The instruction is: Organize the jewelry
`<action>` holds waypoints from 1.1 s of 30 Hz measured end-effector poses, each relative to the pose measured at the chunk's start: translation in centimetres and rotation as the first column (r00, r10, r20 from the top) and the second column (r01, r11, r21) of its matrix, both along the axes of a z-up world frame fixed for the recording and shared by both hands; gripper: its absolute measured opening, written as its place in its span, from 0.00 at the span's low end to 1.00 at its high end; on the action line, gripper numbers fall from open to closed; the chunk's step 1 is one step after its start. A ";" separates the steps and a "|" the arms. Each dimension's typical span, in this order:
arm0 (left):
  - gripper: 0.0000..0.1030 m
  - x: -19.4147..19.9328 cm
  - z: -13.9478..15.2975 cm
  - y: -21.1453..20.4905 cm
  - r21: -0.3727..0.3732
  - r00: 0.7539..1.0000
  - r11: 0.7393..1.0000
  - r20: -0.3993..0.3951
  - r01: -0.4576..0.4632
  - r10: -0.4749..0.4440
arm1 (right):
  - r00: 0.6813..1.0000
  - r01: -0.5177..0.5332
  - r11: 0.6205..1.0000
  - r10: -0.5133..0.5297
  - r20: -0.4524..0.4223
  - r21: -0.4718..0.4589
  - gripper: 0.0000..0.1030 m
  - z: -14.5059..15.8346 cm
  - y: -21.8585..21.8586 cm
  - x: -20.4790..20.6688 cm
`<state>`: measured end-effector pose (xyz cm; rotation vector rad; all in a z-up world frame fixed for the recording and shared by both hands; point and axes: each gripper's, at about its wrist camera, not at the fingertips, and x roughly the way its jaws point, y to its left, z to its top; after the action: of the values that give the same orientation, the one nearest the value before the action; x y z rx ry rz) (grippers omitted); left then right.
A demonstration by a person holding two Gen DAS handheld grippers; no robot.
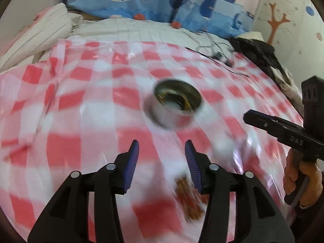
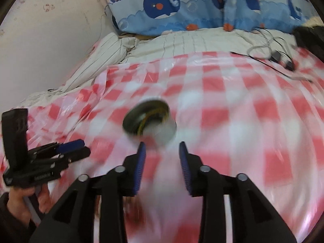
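On the bed, over a glossy red-and-white checked plastic sheet [image 1: 85, 109], a small round shiny metal tin [image 1: 175, 106] is sitting with thin gold-coloured chains [image 1: 182, 101] coiling inside. A blurred reddish-brown beaded piece [image 1: 189, 200] is lying just beside the left tongs [image 1: 162, 154], whose blue ribbed pads are standing apart and empty. The right tongs [image 2: 162, 156] are likewise gaping, empty, near the tin. The beads are probably light, limp and slippery; pinching a bunched middle section looks safest. The sheet is likely sliding and crinkling underneath.
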<state>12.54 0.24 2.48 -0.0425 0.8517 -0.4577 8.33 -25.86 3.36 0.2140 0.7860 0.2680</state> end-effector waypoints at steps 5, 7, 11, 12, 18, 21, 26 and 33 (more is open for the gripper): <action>0.57 -5.5 -0.7 -2.0 0.022 0.997 0.997 0.026 0.078 -0.078 | 0.992 0.050 0.990 -0.033 -0.122 0.133 0.40 -3.1 -2.5 -3.0; 0.58 -6.2 -1.0 -4.1 0.095 0.987 0.985 0.050 0.148 -0.153 | 0.992 0.035 0.989 -0.017 -0.126 0.144 0.40 -3.2 -2.1 -2.6; 0.63 -7.7 -1.3 -7.0 0.186 0.959 0.955 0.119 0.232 -0.257 | 0.990 0.055 0.989 -0.036 -0.134 0.138 0.40 -3.7 -1.8 -1.7; 0.63 -7.8 -1.4 -7.6 0.209 0.952 0.946 0.132 0.247 -0.277 | 0.989 0.061 0.988 -0.040 -0.142 0.144 0.40 -3.9 -1.8 -1.5; 0.62 -6.9 -2.2 -9.2 0.293 0.953 0.930 0.138 0.223 -0.272 | 0.990 0.057 0.988 -0.037 -0.139 0.145 0.40 -3.8 -1.6 -1.2; 0.37 -6.6 -2.7 -9.4 0.300 0.958 0.928 0.115 0.219 -0.264 | 0.989 0.051 0.988 -0.031 -0.142 0.144 0.43 -3.9 -1.4 -1.1; 0.05 -5.9 -2.7 -8.6 0.245 0.966 0.947 0.097 0.209 -0.238 | 0.990 0.044 0.990 -0.024 -0.142 0.138 0.46 -3.9 -1.2 -1.2; 0.04 -3.8 -0.8 -3.8 -0.103 0.990 0.985 0.047 0.138 -0.134 | 0.988 -0.023 0.993 0.041 -0.151 0.120 0.46 -4.1 0.1 -1.2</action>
<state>8.70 -3.55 1.65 -0.0726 0.7933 -0.6302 7.08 -25.77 -0.71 0.3363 0.9274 0.3312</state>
